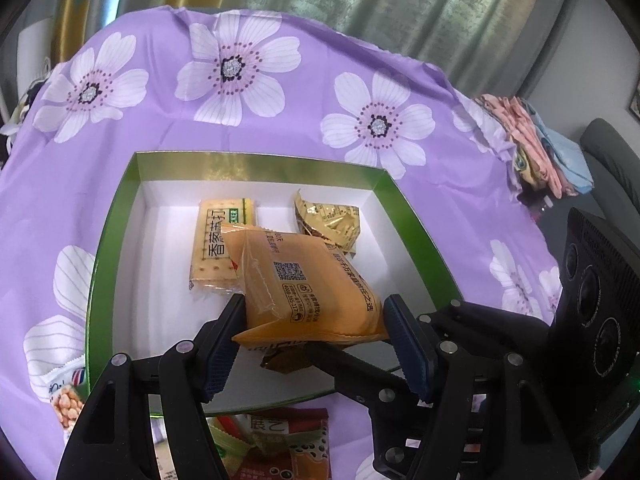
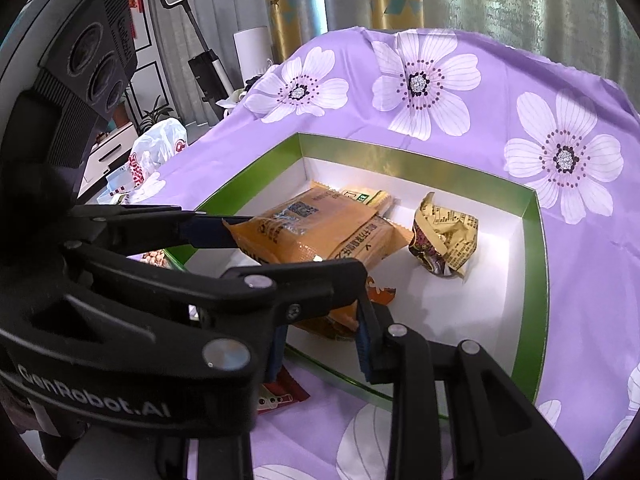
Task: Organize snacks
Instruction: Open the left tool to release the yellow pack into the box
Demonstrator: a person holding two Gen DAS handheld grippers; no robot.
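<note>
A green box with a white inside (image 1: 416, 216) (image 2: 536, 264) lies on the purple flowered cloth. In it are a yellow cracker pack (image 1: 218, 240) (image 2: 370, 197) and a crumpled gold wrapper (image 1: 330, 220) (image 2: 444, 236). My left gripper (image 1: 316, 340) holds an orange snack pack (image 1: 304, 280) (image 2: 320, 232) between its fingers over the box; the pack spans the wide gap and touches both pads. My right gripper (image 2: 320, 344) sits low at the box's near edge, its pads close around a small orange-brown wrapper (image 2: 340, 320), partly hidden by the left gripper's finger.
Loose snack packs lie on the cloth outside the box: a peanut pack (image 1: 66, 400) at the left and red and green packs (image 1: 280, 440) below the near wall. A red pack (image 2: 280, 392) lies under my right gripper. Folded cloths (image 1: 536, 148) sit at the table's right edge.
</note>
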